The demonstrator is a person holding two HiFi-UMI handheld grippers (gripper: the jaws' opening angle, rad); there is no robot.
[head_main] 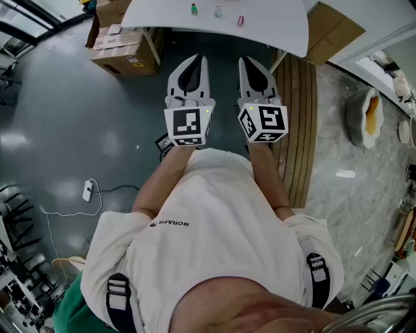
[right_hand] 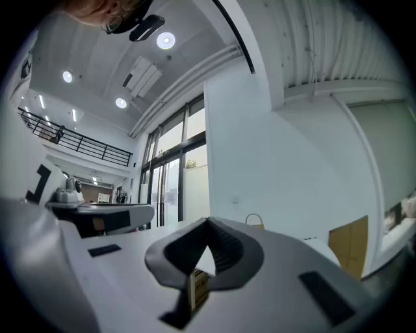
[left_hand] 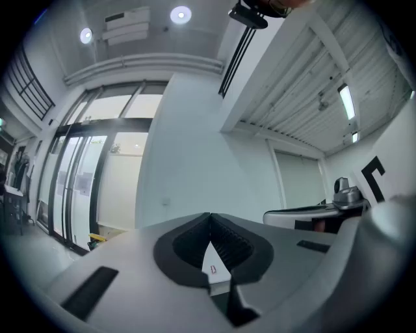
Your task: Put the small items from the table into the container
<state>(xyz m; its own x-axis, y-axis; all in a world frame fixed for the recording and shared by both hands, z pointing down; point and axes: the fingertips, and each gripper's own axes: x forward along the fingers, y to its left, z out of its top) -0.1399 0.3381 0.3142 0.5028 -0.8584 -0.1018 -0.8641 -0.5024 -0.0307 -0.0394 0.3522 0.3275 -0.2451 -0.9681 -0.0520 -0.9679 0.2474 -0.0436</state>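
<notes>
The person stands short of a white surface (head_main: 273,29) and holds both grippers out level, side by side over the grey floor (head_main: 65,117). The left gripper (head_main: 199,60) has its jaws pressed together at the tips with nothing between them. The right gripper (head_main: 247,62) is the same, its jaws closed and empty. The tips of both point toward the near edge of the surface but do not reach it.

Three small items lie apart from one another on the surface. A green item (head_main: 194,8) is toward the left, a pale item (head_main: 217,11) is just to its right, and a red item (head_main: 240,21) is further right and closest to the near edge. None of them touches a gripper.

Cardboard boxes (head_main: 123,52) sit on the floor beside the left corner of the surface. A white power strip (head_main: 87,190) with its cable lies on the floor well to the person's left.
</notes>
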